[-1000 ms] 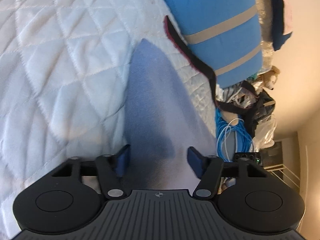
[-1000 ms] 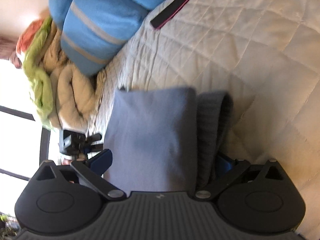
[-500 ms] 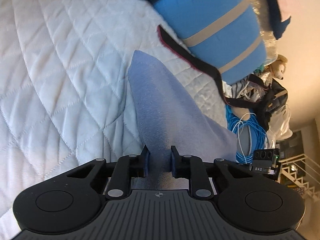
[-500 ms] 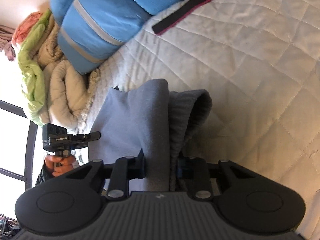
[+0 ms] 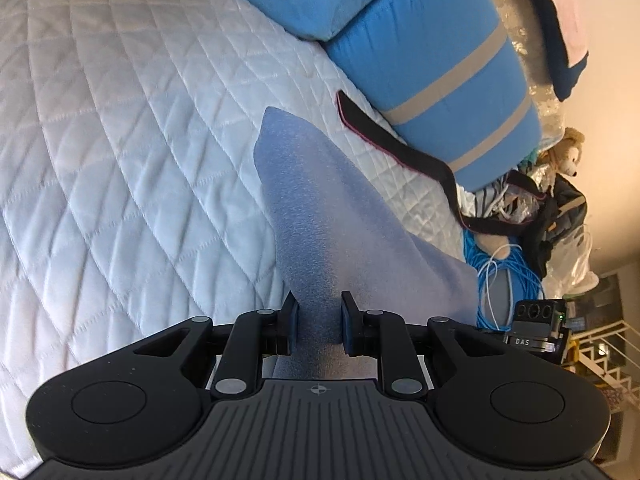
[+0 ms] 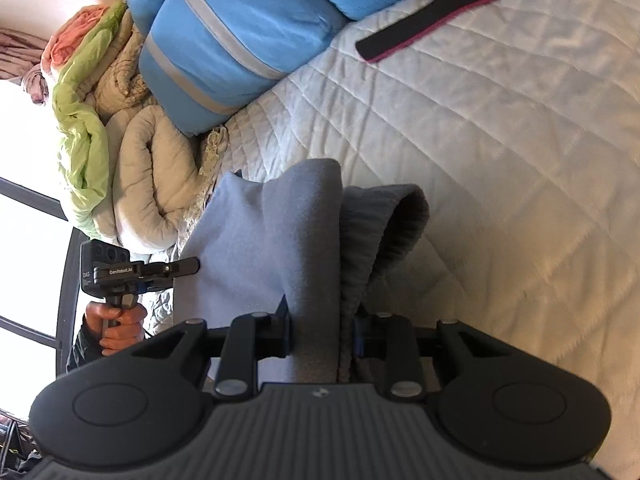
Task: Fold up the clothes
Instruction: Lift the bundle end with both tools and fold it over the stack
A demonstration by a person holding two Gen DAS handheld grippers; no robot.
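A grey-blue fleece garment (image 5: 320, 208) lies partly on the white quilted bed (image 5: 120, 140) and rises toward me. My left gripper (image 5: 318, 322) is shut on a pinched fold of it, the cloth running out between the pads. In the right wrist view the same garment (image 6: 256, 248) hangs in folds with a ribbed grey cuff or hem (image 6: 384, 232) beside it. My right gripper (image 6: 322, 330) is shut on that bunched edge. The other gripper (image 6: 120, 272) shows at the left, held in a hand (image 6: 116, 324).
Blue pillows with grey stripes (image 5: 432, 60) lie at the head of the bed, a black strap with a red edge (image 5: 400, 148) beside them. Rolled beige and green bedding (image 6: 120, 152) is piled by a window. Blue cables (image 5: 504, 272), bags and a plush toy (image 5: 564, 156) crowd the bedside.
Both grippers went from open around the garment to shut on it. Both have since risen, lifting the cloth off the bed; more quilt and pillow show now.
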